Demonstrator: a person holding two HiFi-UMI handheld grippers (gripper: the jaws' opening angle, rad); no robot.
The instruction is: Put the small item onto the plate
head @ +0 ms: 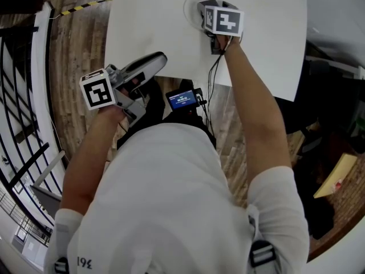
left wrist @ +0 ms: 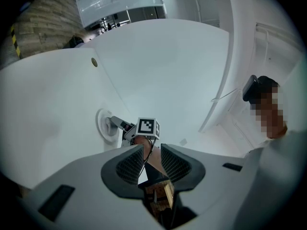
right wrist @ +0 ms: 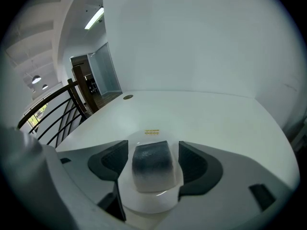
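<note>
A small block, dark grey on top and white below [right wrist: 152, 166], lies on a round white plate [right wrist: 148, 202] on the white table [head: 159, 21]. My right gripper [right wrist: 153, 152] straddles the block, jaws open, with a slim gap at each side. In the head view the right gripper [head: 206, 16] reaches over the plate [head: 191, 4] at the table's far side, and its marker cube hides the block. My left gripper [head: 154, 61] hovers at the table's near edge, its jaws [left wrist: 152, 150] a narrow gap apart and empty. From there the plate [left wrist: 101, 123] shows beside the right gripper [left wrist: 117, 123].
A small device with a lit blue screen [head: 182, 100] hangs at the person's chest, with cables running to the right gripper. A black railing [head: 23, 96] and wooden floor lie left of the table. The tabletop has a round cable hole [left wrist: 94, 62]. Another person [left wrist: 273, 128] stands at the right.
</note>
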